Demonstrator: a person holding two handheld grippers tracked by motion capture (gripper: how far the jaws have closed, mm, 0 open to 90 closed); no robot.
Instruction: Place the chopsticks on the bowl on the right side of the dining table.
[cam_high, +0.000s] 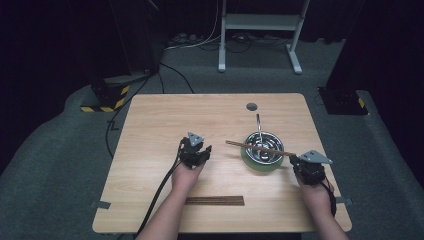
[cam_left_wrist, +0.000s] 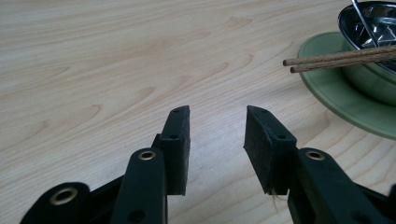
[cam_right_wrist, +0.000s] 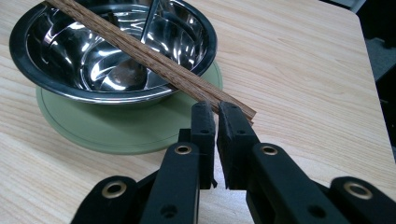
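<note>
A rectangular light wooden table (cam_high: 165, 120) with rounded corners carries the things. A round pale green plate (cam_high: 250, 162) lies flat on it, right of the middle. A second pair of dark brown wooden chopsticks (cam_high: 215, 200) lies flat near the front edge, well left of that plate. A small round grey cap (cam_high: 251, 106) sits beyond the plate, near the far edge.

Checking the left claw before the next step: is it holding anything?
No, the left claw stands open over bare table, with nothing between its jaws.
</note>
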